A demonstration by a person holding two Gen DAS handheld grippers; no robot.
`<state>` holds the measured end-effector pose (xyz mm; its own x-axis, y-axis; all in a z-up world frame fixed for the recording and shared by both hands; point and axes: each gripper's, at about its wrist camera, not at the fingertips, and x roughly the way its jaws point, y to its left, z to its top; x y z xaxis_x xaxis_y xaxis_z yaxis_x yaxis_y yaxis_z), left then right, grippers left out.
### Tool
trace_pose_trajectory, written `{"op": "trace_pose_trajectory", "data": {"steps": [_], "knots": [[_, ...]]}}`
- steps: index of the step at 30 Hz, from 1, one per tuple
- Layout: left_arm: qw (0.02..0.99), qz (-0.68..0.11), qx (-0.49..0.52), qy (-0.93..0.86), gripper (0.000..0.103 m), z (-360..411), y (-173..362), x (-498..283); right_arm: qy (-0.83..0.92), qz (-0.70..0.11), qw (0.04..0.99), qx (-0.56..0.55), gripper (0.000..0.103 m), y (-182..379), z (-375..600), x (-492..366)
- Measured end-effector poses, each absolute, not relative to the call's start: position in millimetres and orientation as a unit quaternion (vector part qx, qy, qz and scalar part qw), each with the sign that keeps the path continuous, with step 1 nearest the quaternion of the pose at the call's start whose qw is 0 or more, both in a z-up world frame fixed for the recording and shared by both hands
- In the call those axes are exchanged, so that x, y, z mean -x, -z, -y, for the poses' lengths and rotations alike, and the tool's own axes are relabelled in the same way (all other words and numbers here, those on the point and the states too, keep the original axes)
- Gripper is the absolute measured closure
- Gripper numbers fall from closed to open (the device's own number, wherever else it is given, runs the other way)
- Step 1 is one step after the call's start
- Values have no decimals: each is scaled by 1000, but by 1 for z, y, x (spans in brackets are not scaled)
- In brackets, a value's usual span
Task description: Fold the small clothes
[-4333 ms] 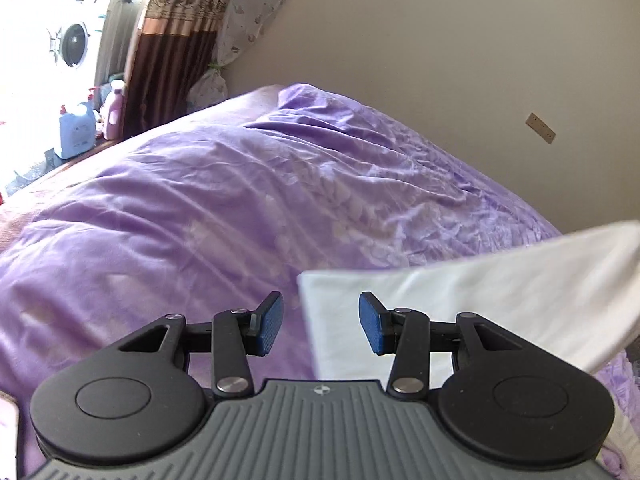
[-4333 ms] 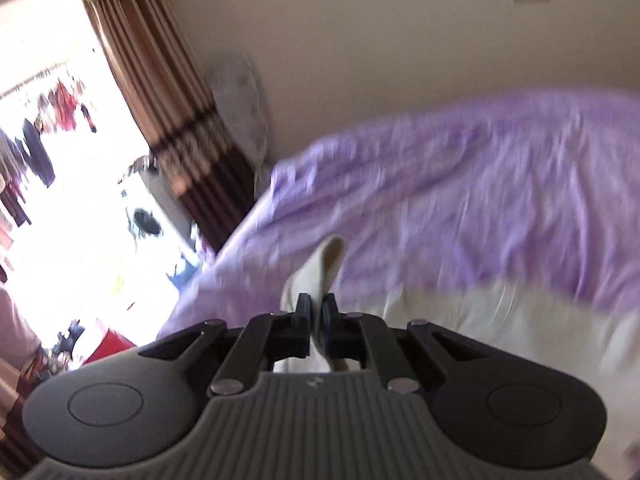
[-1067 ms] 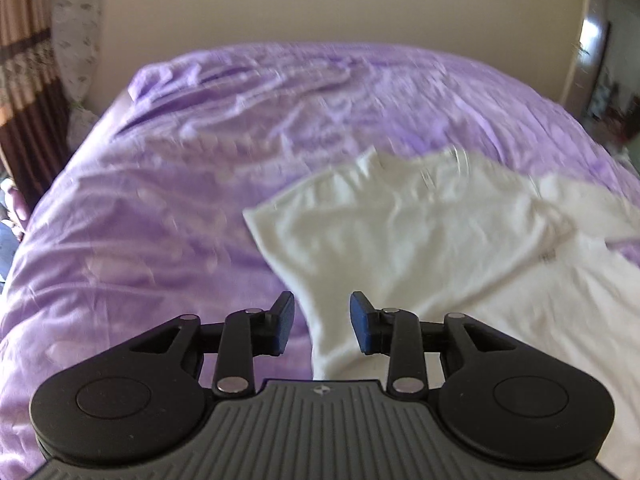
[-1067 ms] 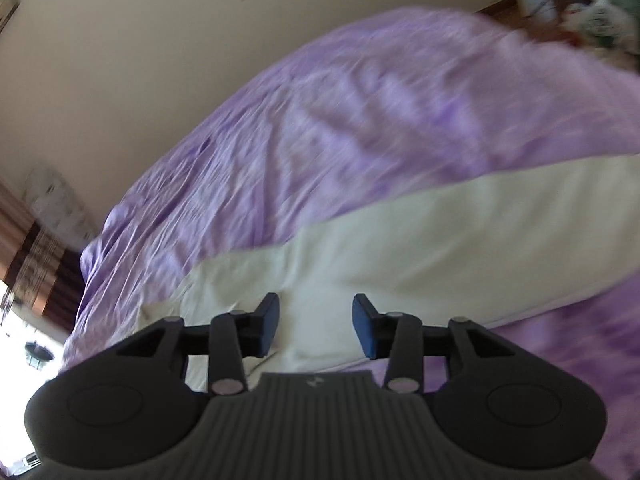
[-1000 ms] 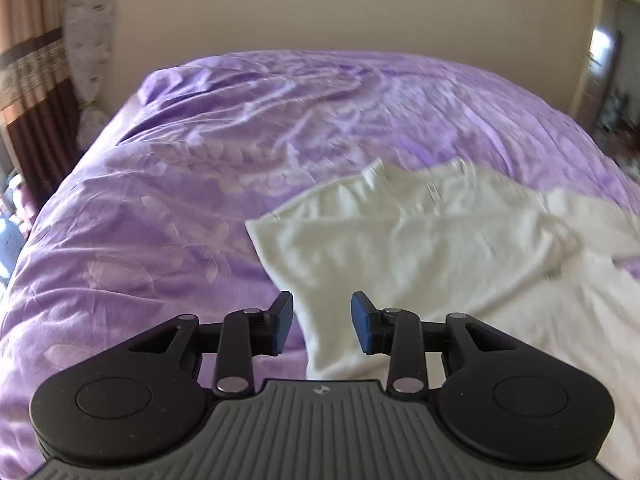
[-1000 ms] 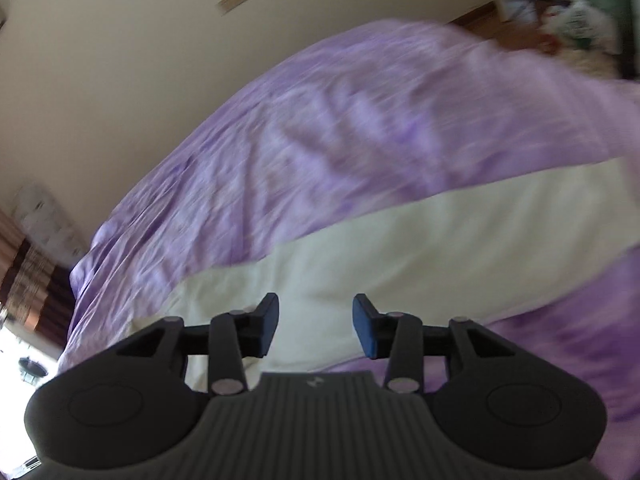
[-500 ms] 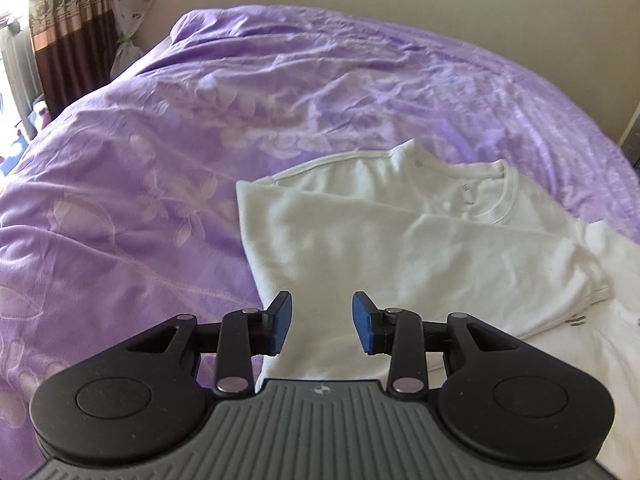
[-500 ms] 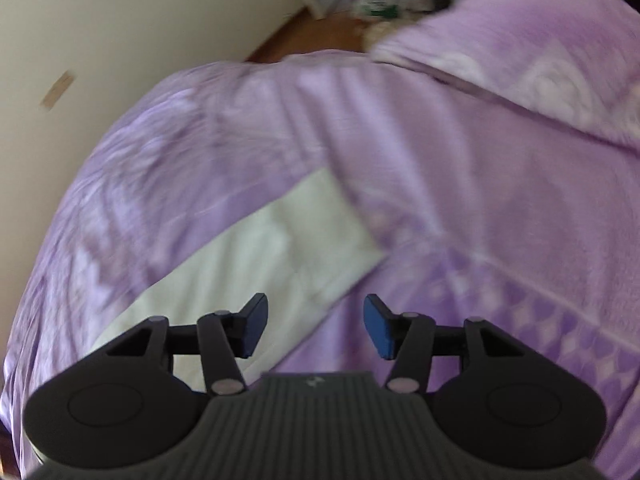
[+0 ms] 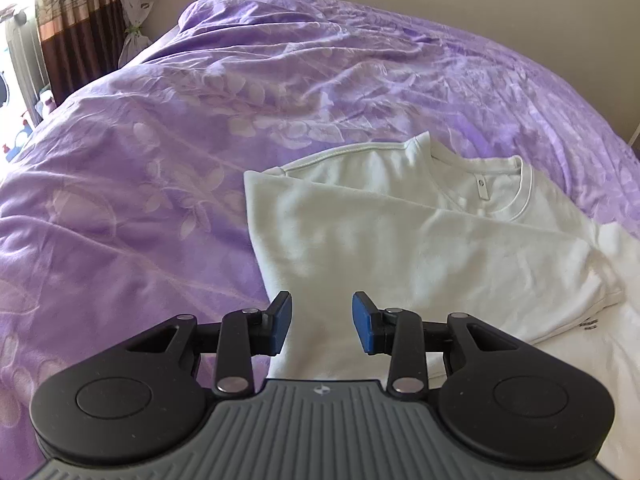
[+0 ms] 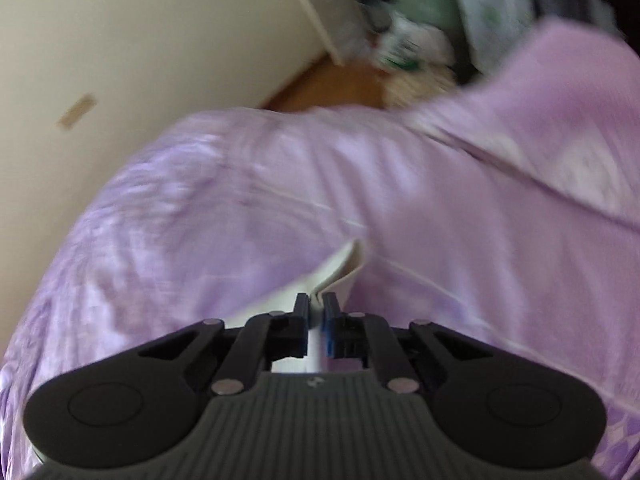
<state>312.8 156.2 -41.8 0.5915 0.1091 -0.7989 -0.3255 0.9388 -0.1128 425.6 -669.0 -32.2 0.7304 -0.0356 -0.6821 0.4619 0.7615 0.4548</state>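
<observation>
Shirt point(image 9: 400, 248) lies part-folded on my bed point(image 9: 160, 140); left gripper point(image 9: 322, 326) hangs spread above it, right gripper point(image 10: 316, 326) pinches its edge.

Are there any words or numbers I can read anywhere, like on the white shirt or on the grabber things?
No words or numbers can be read.
White shirt: small dark print near its right edge, too small to read.
Neck tag: no lettering can be made out.
Left gripper: a tiny round emblem on its grey body, no letters.
Right gripper: a similar tiny mark, blurred.
</observation>
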Motion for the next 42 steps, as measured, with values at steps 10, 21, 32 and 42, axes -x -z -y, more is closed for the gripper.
{"op": "trace_pose_trajectory", "data": {"steps": [10, 21, 32, 42], "knots": [[902, -395, 141, -103, 61, -169, 5, -278, -63, -237, 942, -230, 101, -163, 472, -431], [911, -352, 187, -104, 61, -190, -7, -242, -258, -246, 918, -173, 101, -224, 221, -421], [890, -321, 319, -56, 61, -232, 22, -224, -334, -426, 820, -186, 101, -28, 20, -429], [879, -332, 340, -43, 61, -236, 39, -227, -386, -511, 745, -184, 82, 71, -41, -406]]}}
